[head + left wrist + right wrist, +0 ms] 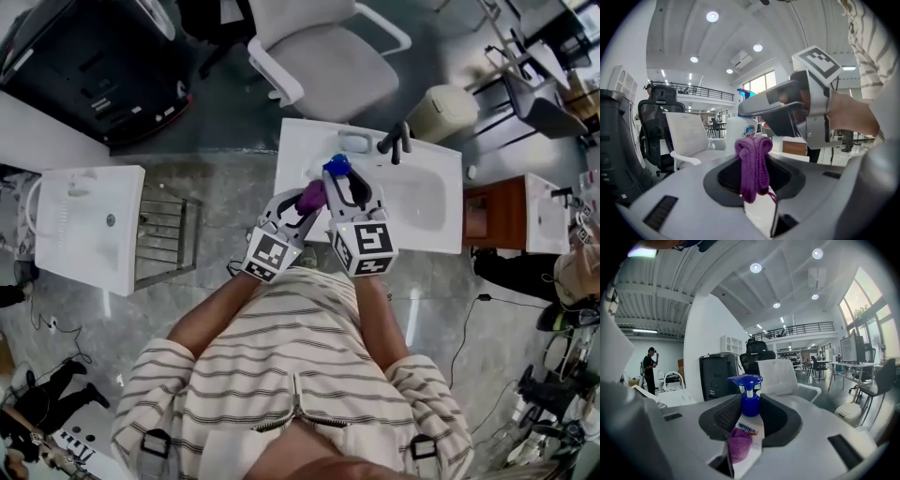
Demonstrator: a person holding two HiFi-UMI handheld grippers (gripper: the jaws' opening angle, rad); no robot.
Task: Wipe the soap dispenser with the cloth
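A white soap dispenser (751, 431) with a blue pump (337, 166) stands upright between the jaws of my right gripper (343, 183), which is shut on its body and holds it above the sink's left side. My left gripper (307, 202) is shut on a bunched purple cloth (753, 164). In the right gripper view the purple cloth (738, 444) presses against the dispenser's lower left side. In the left gripper view the soap dispenser (742, 130) shows just behind the cloth, with the right gripper (799, 110) crossing above it.
A white sink (427, 192) with a dark tap (397, 141) lies under the grippers. A white office chair (328, 52) stands behind it and a beige bin (442, 111) to its right. A second white basin (84, 225) sits at the left, beside a metal rack (167, 234).
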